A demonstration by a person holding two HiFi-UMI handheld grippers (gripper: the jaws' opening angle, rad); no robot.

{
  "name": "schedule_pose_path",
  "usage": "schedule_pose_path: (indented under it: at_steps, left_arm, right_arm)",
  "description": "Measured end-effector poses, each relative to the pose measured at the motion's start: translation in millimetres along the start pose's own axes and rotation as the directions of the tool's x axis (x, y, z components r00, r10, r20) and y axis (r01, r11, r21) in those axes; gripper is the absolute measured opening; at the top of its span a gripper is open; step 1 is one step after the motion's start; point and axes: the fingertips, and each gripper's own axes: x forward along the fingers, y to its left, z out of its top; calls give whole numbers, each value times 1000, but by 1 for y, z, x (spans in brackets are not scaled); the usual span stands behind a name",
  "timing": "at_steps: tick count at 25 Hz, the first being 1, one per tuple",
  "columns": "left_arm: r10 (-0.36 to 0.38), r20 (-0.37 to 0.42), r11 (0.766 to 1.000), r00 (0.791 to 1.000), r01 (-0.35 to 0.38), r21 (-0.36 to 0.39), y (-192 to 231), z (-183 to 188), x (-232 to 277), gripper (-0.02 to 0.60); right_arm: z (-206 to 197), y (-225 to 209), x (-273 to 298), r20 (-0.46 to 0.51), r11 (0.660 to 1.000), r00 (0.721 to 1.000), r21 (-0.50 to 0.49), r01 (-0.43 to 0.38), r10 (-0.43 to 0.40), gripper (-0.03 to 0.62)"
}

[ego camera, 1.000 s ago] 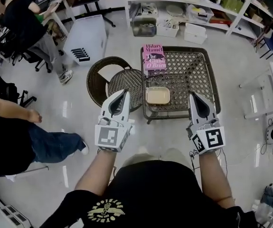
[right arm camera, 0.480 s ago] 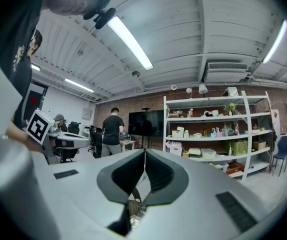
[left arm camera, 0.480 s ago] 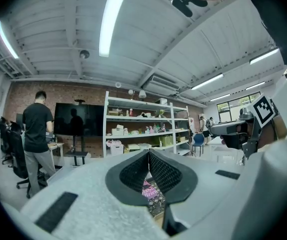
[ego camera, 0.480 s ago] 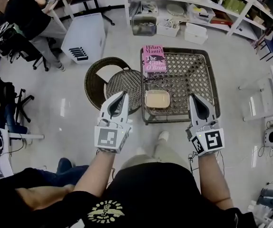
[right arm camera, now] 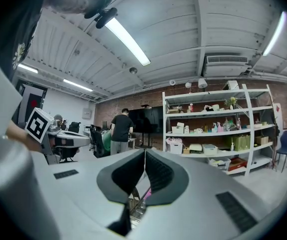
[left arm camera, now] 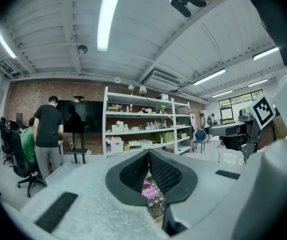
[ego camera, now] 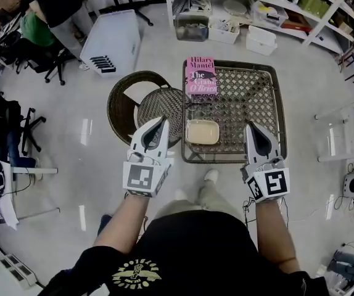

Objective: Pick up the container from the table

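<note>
A shallow beige rectangular container sits near the front edge of a square wicker table. Both grippers hover in front of the table at about the same height, apart from the container. My left gripper is to the container's left, over a round wicker seat, its jaws pressed together on nothing. My right gripper is to the container's right, also shut and empty. In the left gripper view the gripper shows its pads meeting; in the right gripper view the gripper shows the same.
A pink book lies on the table's far left corner. A round wicker chair stands left of the table. Beyond are a white bin, shelves with boxes, and people at desks at the far left.
Both grippers have stayed almost where they were. The person in jeans at the left has gone from view, and the person at the upper-left desk has shifted.
</note>
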Motion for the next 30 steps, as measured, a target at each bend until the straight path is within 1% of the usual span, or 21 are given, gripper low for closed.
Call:
schedule_pose_path:
  at_steps: [5, 9, 13, 20, 22, 26, 30]
  left_arm:
    - [-14, 0, 1000, 1000, 14, -7, -6, -9, 30, 9]
    - [7, -44, 1000, 999, -8, -25, -5, -18, 52, 11]
    - [1, -71, 999, 997, -4, -45, -4, -28, 69, 9]
    - [47, -102, 998, 994, -51, -43, 0, -41, 98, 9]
    - [61, -119, 997, 991, -66, -42, -2, -46, 106, 9]
    - [91, -162, 992, 983, -104, -76, -8, -63, 114, 9]
    - [90, -229, 987, 969, -118, -110, -13, -86, 118, 9]
  right_arm:
    - [-10, -20, 18, -15, 1000, 1000, 12, -19, 19, 12]
    - [-20, -40, 32, -28, 999, 999, 20, -27, 28, 12]
    - [-31, -59, 46, -42, 998, 998, 48, -39, 41, 12]
    - [-56, -79, 74, -78, 990, 990, 80, -112, 119, 12]
    - [-63, -84, 81, -94, 986, 985, 95, -135, 144, 12]
    - [-80, -89, 88, -127, 978, 975, 126, -167, 183, 12]
    - [-98, -89, 96, -158, 971, 965, 148, -187, 210, 12]
